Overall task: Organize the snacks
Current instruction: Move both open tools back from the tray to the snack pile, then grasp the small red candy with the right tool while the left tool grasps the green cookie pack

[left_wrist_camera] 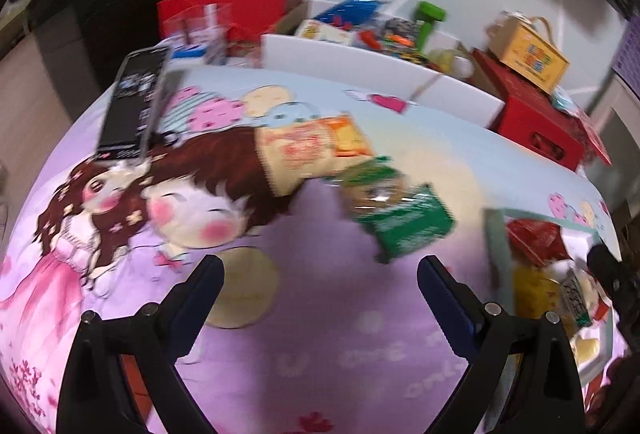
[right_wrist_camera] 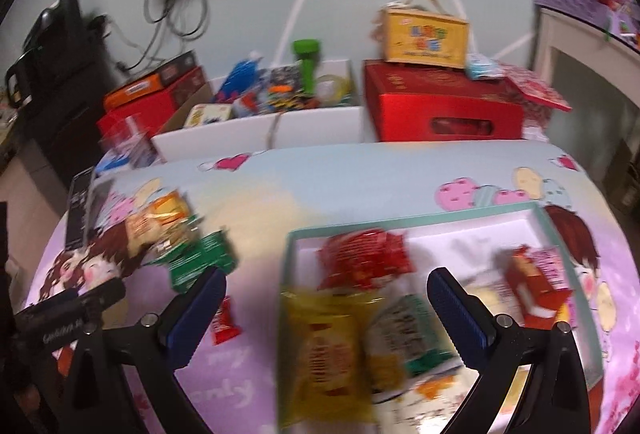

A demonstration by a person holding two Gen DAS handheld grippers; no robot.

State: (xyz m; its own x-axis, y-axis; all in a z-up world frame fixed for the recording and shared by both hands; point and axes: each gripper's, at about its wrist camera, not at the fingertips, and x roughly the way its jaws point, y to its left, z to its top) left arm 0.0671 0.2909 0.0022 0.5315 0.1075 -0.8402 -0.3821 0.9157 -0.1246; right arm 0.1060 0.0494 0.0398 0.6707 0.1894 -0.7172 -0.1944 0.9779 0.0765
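Both views motion-blurred, labels unreadable. Left gripper (left_wrist_camera: pixel 320 270) spread wide, empty, over bare purple cloth (left_wrist_camera: pixel 320 334); green snack pack (left_wrist_camera: pixel 400 218) and orange pack (left_wrist_camera: pixel 316 150) lie just ahead, touching. Right gripper (right_wrist_camera: pixel 326 294) wide, empty, above teal-rimmed tray (right_wrist_camera: pixel 540 212): red bag (right_wrist_camera: pixel 364 258), yellow bag (right_wrist_camera: pixel 328 346), red box (right_wrist_camera: pixel 536 286) inside, near edge cut off. Small red packet (right_wrist_camera: pixel 224 322) outside the tray.

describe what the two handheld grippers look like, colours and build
Both the left gripper and right gripper look alike: two black angular plastic arms with round silver bolts at the joints, ending in dark blue ribbed pads. No cables or sleeves are visible.
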